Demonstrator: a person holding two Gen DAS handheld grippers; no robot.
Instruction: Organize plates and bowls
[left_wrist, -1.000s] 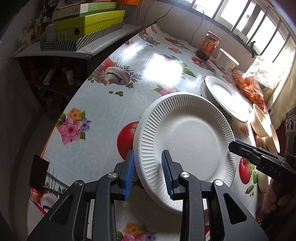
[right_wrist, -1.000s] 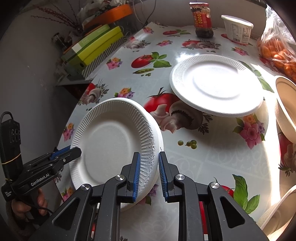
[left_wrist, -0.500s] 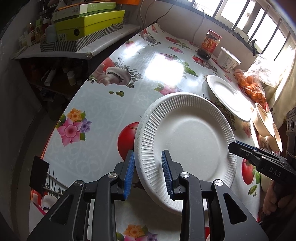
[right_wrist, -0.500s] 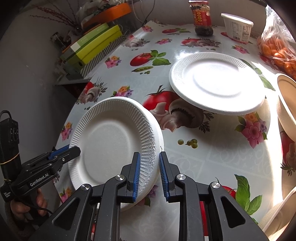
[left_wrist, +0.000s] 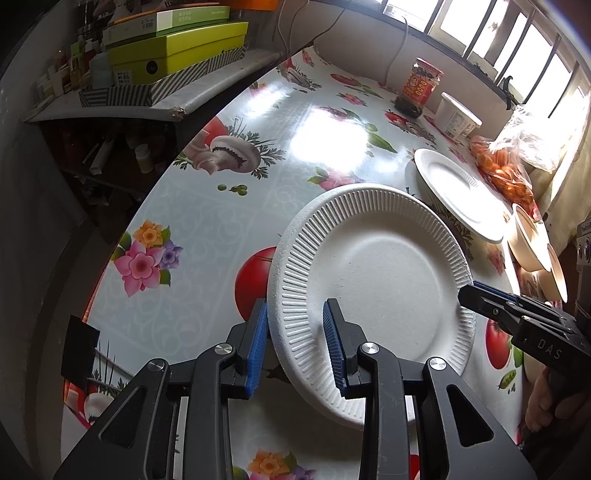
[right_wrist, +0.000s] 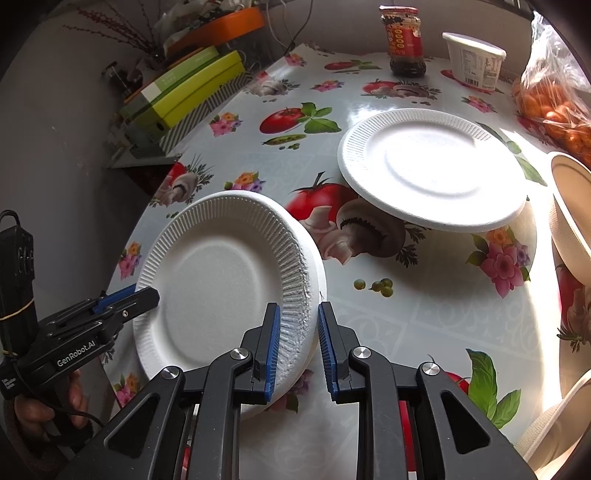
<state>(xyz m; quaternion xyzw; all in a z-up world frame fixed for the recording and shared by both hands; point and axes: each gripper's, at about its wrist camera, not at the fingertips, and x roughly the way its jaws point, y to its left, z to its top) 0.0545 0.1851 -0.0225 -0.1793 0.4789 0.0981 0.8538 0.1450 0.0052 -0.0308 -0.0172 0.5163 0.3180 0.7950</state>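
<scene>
The left tool (left_wrist: 295, 343) and right tool (right_wrist: 297, 345) are both straddling the paper plate's (left_wrist: 373, 280) rim with gaps showing, so neither's really clamping it above the counter (left_wrist: 207, 221), meaning it's probably slipping out if either tilts.

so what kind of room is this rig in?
Most likely a home kitchen or dining corner: a table with a fruit-and-flower oilcloth, a sauce jar and white tub by a barred window, and a cluttered side shelf stacked with boxes.
</scene>
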